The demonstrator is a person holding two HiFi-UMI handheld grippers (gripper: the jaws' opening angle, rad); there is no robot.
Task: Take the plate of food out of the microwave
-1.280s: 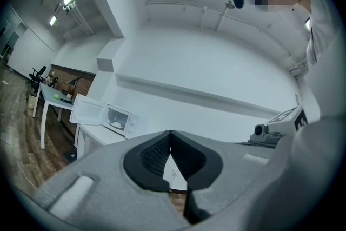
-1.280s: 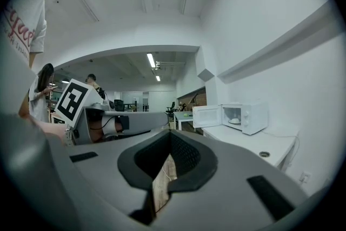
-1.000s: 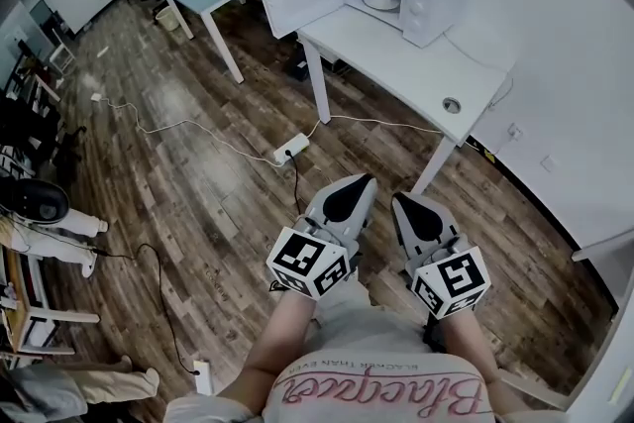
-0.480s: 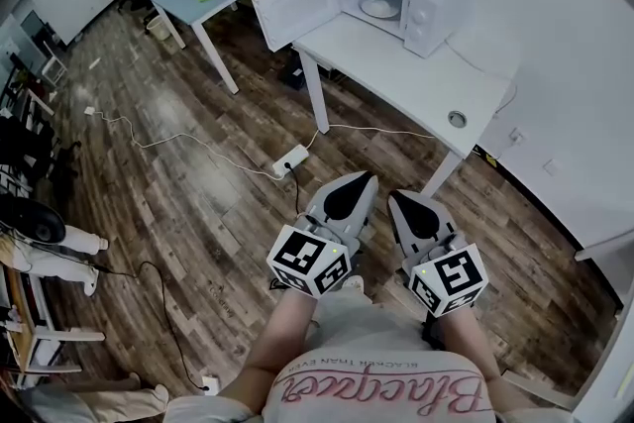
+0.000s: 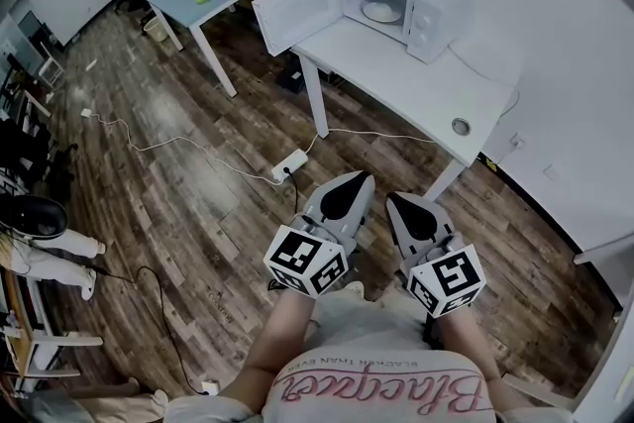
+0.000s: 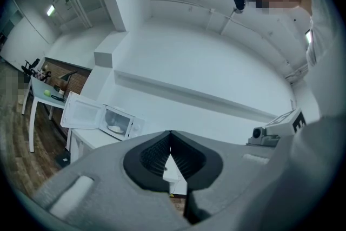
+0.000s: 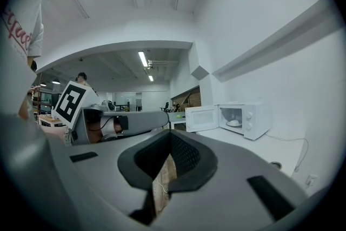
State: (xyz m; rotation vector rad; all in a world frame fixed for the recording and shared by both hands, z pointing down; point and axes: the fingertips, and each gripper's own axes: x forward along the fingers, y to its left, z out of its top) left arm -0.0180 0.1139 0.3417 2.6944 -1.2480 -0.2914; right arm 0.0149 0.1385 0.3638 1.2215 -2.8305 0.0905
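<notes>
Head view: the left gripper [image 5: 359,183] and the right gripper [image 5: 398,203] are held side by side over the wooden floor [image 5: 198,193], both pointing ahead, each with its marker cube nearest the person. Far ahead of both tips stands a white table [image 5: 426,79], and on it the microwave [image 5: 421,0] with its door [image 5: 297,10] swung wide open. The plate of food [image 5: 381,11] sits inside the oven cavity, well apart from either gripper. A power strip [image 5: 289,163] lies on the floor between the grippers and the table.

Left gripper view: the jaws are clenched, their tips meeting, with nothing caught between them. The microwave [image 6: 121,123] shows ahead and off to the left of the jaws, and the plate [image 6: 115,129] lies inside it.

Right gripper view: these jaws are pressed together at the tips too, and they are empty. The microwave [image 7: 246,119] stands ahead and to the right of them, door open, with the plate [image 7: 233,123] inside.
</notes>
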